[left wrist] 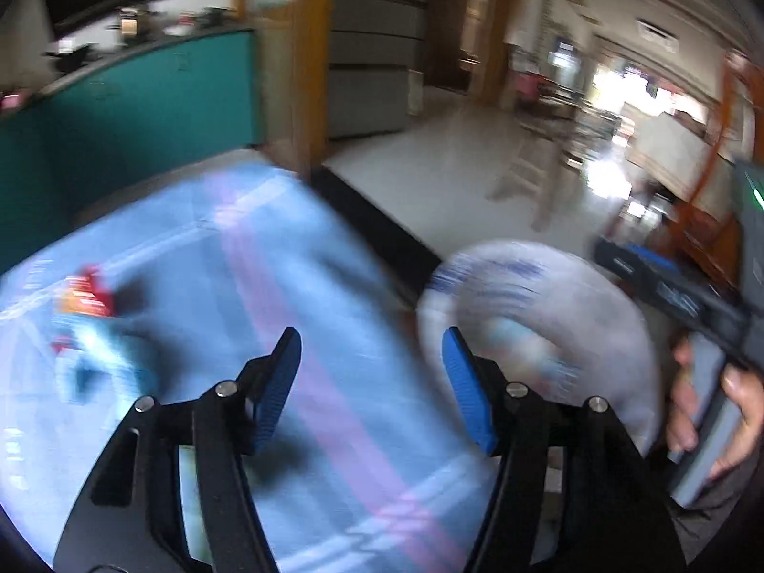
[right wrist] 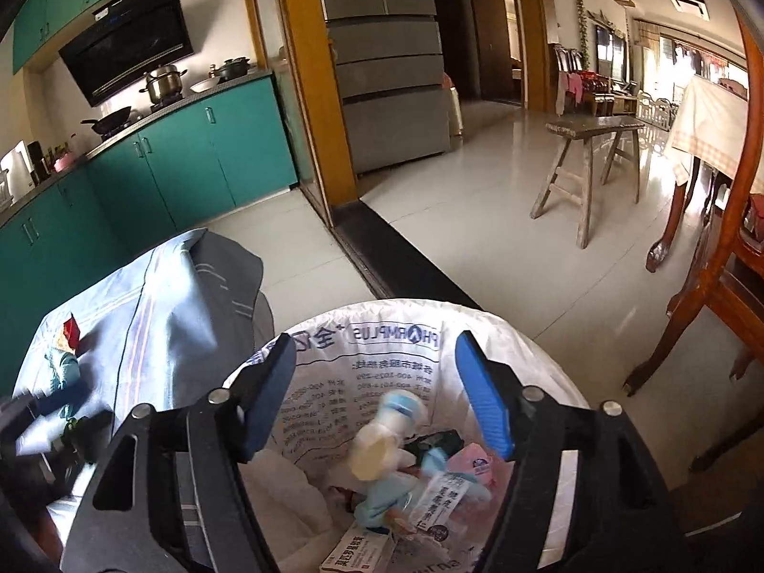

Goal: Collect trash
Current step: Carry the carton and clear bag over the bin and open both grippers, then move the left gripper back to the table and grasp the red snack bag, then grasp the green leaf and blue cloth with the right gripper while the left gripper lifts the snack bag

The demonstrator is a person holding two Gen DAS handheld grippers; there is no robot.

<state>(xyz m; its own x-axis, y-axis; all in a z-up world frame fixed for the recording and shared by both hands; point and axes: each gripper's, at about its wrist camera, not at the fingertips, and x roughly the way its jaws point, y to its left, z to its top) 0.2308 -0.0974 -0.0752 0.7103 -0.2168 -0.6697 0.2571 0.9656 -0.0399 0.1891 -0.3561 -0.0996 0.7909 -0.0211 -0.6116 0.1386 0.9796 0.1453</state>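
Note:
A bin lined with a white printed bag (right wrist: 406,308) stands on the floor beside a table with a light blue cloth (right wrist: 157,315). My right gripper (right wrist: 376,341) hangs open over the bin mouth, with nothing between its pads. Below it a small pale bottle with a blue cap (right wrist: 382,434) shows blurred among packets and wrappers in the bag. My left gripper (left wrist: 371,339) is open and empty above the blue cloth (left wrist: 191,262). A red wrapper (left wrist: 86,291) and a teal scrap (left wrist: 95,358) lie on the cloth to its left. The bin (left wrist: 525,258) is at its right, with a hand holding the right gripper (left wrist: 635,262).
A wooden stool (right wrist: 587,143) stands on the pale tiled floor beyond the bin. Carved chair legs (right wrist: 668,344) rise close at the right. Teal kitchen cabinets (right wrist: 191,157) and a grey fridge (right wrist: 391,95) line the back. A dark threshold strip (right wrist: 406,262) runs past the bin.

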